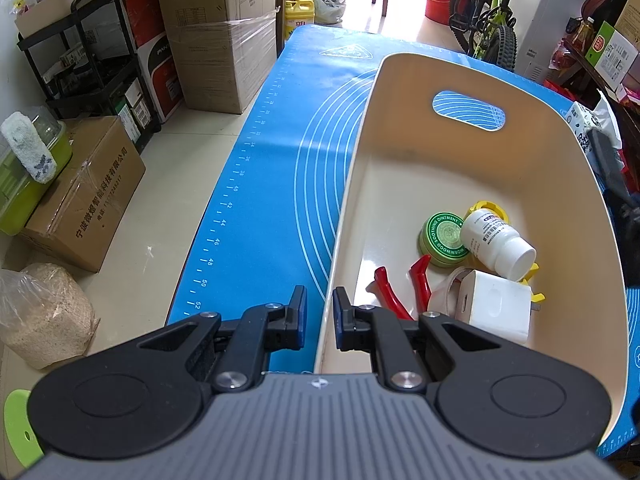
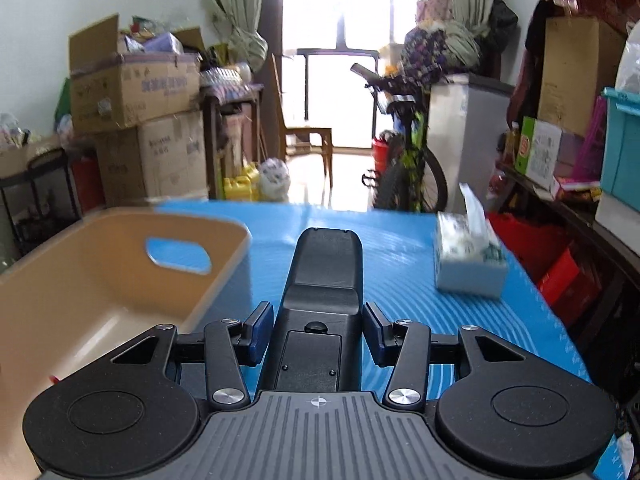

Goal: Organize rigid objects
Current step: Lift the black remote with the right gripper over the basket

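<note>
Blue mat [image 2: 400, 248] on table; boxes [image 2: 132, 92], bicycle [image 2: 408, 160] behind.

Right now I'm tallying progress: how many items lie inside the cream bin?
5 visible: green ointment tin, white pill bottle on a yellow object, red-handled pliers, white charger, clustered at the bin's near end. More may be hidden.

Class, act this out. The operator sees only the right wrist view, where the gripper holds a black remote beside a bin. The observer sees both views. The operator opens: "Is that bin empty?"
Observer: No, a green tin lies in the bin.
Operator: Anything else?
Observer: A white bottle lies on its side beside the tin.
Operator: Where is the other gripper?
Observer: The left gripper is closed on the bin's wall.
</note>
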`<state>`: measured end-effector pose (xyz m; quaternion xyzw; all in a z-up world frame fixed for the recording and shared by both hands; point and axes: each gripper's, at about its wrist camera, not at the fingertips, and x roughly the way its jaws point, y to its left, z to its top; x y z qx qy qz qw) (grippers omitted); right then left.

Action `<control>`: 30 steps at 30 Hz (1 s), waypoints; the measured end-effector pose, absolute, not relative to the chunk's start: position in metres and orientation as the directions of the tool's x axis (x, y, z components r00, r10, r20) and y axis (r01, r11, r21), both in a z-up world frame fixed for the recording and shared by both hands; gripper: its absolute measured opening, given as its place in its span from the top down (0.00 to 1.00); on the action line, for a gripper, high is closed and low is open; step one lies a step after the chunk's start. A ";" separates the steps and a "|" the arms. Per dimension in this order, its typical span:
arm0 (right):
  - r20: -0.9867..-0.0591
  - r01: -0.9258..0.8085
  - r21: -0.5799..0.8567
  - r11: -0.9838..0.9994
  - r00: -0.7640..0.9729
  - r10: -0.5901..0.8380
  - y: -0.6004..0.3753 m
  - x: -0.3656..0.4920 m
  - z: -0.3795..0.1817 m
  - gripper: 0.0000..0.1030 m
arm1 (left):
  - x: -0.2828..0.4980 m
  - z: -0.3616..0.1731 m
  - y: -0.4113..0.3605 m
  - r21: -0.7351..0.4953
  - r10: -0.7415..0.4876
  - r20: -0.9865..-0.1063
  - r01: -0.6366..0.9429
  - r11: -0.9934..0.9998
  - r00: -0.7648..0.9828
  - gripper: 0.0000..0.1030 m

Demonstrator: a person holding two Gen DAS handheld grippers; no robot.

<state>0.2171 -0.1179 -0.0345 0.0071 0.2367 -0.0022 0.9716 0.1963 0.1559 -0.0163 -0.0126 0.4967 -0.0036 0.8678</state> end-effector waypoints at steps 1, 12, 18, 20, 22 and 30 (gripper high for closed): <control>-0.448 -0.002 0.016 1.000 0.894 0.009 -0.116 0.215 -0.027 0.48 | 0.196 -0.016 0.156 -0.025 -0.019 -0.862 -0.006 1.000 0.507 0.84; -0.408 -0.152 0.051 0.987 0.899 0.160 -0.072 0.209 0.031 0.48 | 0.196 -0.016 0.156 -0.028 -0.021 -0.862 -0.006 1.000 0.507 0.84; -0.470 -0.221 0.094 0.971 0.850 0.239 -0.048 0.215 0.024 0.48 | 0.196 -0.017 0.155 -0.031 -0.024 -0.861 -0.005 0.999 0.508 0.84; -0.497 -0.247 0.086 0.965 0.829 0.256 -0.037 0.215 0.019 0.48 | 0.196 -0.017 0.155 -0.032 -0.025 -0.861 -0.005 0.999 0.508 0.84; -0.527 -0.267 0.076 0.961 0.807 0.266 -0.027 0.215 0.013 0.48 | 0.196 -0.017 0.155 -0.032 -0.025 -0.861 -0.005 0.999 0.508 0.84; -0.631 -0.301 0.058 0.952 0.727 0.268 0.004 0.217 -0.007 0.48 | 0.196 -0.017 0.156 -0.032 -0.025 -0.861 -0.005 0.999 0.508 0.84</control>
